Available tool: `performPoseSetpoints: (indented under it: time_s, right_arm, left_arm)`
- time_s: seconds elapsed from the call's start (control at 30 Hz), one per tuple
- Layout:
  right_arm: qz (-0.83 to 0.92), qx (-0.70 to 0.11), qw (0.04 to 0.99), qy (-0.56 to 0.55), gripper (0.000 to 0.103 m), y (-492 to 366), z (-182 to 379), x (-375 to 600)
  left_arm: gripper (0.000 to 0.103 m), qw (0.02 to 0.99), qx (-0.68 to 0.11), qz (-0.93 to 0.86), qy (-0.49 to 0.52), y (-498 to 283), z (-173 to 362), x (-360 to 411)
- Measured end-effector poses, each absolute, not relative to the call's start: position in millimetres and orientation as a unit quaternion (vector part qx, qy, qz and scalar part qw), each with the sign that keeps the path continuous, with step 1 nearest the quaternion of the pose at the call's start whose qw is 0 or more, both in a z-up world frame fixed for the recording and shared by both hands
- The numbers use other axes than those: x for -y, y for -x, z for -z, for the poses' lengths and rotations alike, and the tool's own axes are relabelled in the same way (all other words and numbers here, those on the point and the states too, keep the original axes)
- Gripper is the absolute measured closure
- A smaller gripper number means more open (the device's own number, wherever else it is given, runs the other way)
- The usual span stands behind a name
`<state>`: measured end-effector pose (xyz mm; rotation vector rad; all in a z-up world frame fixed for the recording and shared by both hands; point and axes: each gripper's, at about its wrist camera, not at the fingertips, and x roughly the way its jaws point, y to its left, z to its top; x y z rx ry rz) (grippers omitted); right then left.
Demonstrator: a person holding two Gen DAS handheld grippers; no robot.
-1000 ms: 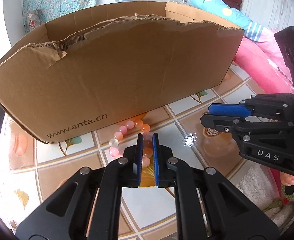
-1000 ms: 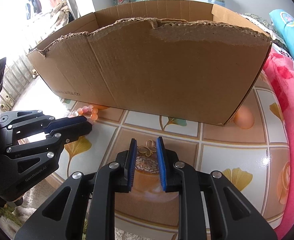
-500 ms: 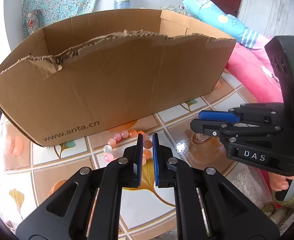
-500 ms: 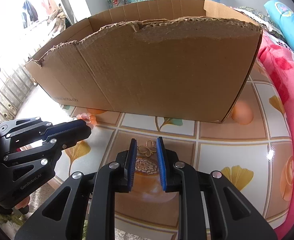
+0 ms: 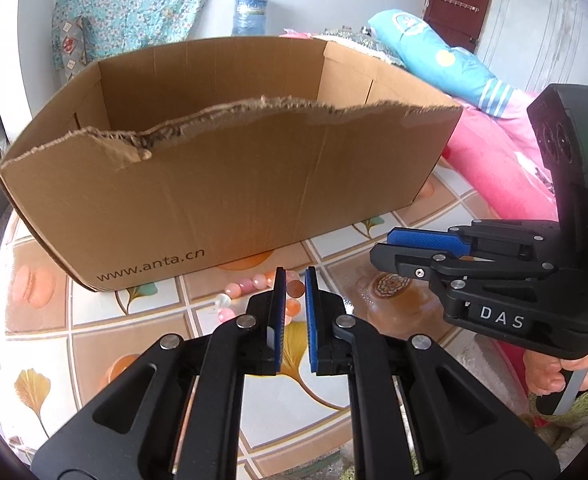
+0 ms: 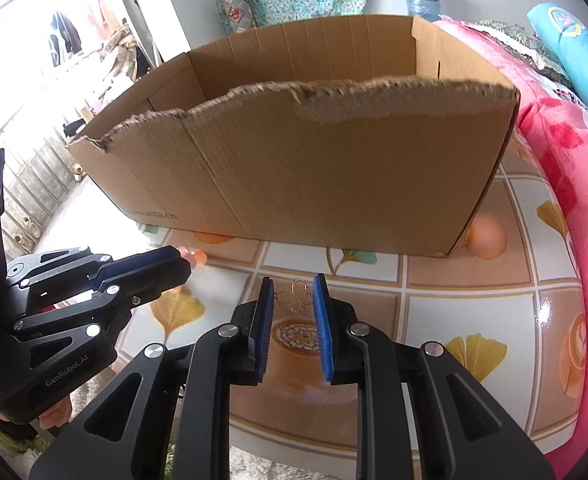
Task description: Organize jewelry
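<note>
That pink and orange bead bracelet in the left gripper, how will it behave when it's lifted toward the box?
The bead bracelet is a string of round beads, so it will probably hang limp and swing from the left gripper. Glossy beads look slippery, so it might slide between the blue pads. If dropped on the shiny tabletop, it may skid or roll.

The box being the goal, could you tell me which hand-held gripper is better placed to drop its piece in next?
Probably either: the left hand-held gripper grips the bead bracelet, the right hand-held gripper the gold pendant, both close before the box.
</note>
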<state>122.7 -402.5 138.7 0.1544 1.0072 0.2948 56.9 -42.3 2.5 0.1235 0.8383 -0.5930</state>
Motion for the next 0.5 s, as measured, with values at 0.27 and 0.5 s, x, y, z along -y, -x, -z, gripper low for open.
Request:
performPoseSetpoints:
  time_s: [0.27, 0.5]
  right_arm:
    - [-0.143, -0.466, 0.869, -0.080, 0.083, -122.4, -151.6, 398.0]
    - [-0.145, -0.457, 0.874, -0.084, 0.083, -119.3, -160.4, 397.7]
  left_arm:
    - [0.095, 0.873, -0.390, 0.291, -0.042, -51.8, -12.9, 37.7]
    - [0.095, 0.877, -0.378, 0.296, -0.028, -44.2, -23.7, 34.6]
